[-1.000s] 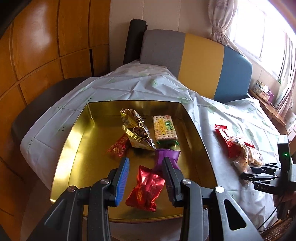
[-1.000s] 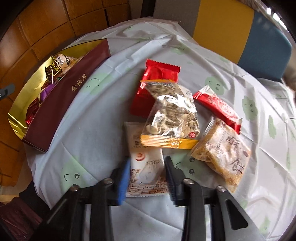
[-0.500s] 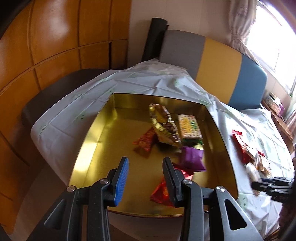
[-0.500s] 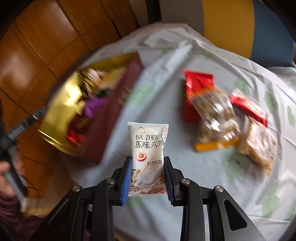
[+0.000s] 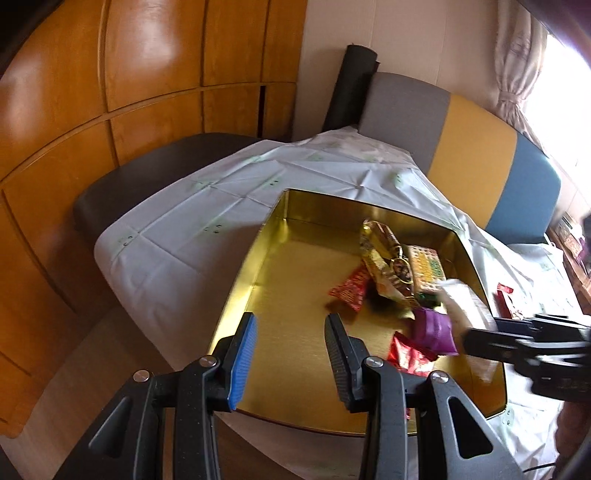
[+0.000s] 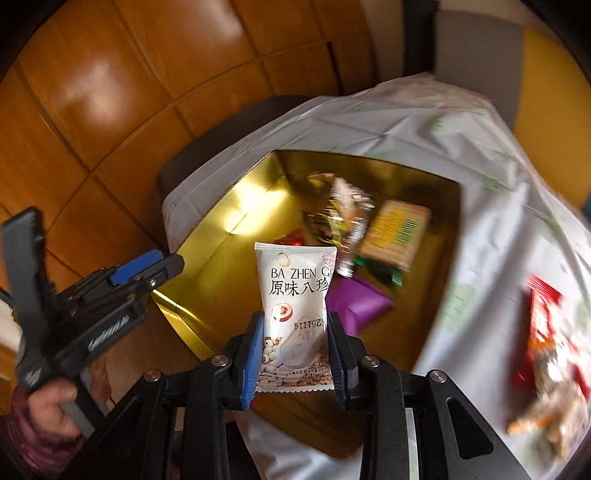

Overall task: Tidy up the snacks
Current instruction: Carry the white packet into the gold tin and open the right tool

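Clothed table bearing gold tin

**Wood-panelled corner with a striped sofa by the window**

Glossy orange-brown wooden wall panels curve across the left side, catching soft reflections. A plain cream wall stands beyond. Against it sits a sofa backrest in grey, yellow and blue bands, with a dark rolled cylinder leaning upright beside its grey end. A pale gathered curtain hangs at a bright, overexposed window. A white creased tablecloth with faint green prints covers the counter, and a dark cushioned seat lies behind it.
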### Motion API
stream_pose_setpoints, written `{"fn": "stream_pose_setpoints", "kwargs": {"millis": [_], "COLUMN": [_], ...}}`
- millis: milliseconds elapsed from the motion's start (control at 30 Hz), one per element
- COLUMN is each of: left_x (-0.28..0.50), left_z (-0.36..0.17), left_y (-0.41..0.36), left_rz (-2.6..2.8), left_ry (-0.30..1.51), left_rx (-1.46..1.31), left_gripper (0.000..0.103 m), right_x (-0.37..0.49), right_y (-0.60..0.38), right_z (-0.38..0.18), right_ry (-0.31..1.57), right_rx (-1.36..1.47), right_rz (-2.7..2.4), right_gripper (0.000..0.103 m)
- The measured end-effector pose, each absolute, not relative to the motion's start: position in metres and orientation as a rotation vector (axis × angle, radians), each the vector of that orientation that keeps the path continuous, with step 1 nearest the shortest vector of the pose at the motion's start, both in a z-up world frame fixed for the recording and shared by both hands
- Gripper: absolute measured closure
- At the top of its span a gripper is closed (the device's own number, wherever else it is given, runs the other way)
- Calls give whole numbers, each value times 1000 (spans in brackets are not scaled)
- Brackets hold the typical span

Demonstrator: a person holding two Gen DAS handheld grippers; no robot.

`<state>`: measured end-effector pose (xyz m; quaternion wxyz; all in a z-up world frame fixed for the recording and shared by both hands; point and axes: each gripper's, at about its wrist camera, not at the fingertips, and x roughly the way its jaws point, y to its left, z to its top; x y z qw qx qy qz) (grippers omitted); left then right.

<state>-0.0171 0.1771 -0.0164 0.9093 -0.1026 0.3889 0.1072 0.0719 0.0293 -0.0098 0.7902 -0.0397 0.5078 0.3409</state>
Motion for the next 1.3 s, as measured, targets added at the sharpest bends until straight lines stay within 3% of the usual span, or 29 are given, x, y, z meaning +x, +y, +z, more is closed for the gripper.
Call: {"fn": "stream_pose_setpoints", "kwargs": {"millis": [400,533,800,967,1300], "left_x": [-22,-22,-21,-21,-21], "left_z": [-28,-27,-16,-11,-4], "left_y": [191,186,167,154,123], "left_rz": [245,233,192,167,111], "left_ry": [828,827,811,804,805], "left_rx": [-218,-210,-157,-127,-56], "left_gripper": [65,65,65,65,65], "right_x": [84,81,68,60,58], "right_y": [76,56,17,-15,-108], "right_z": [-56,-45,-22,-7,1], "right_ry": [1192,1159,1069,1002,960], "right_rx": [-119,-45,8,-11,38], "right_rz": [741,751,700,650,482], "right_gripper": [67,52,51,40,32]}}
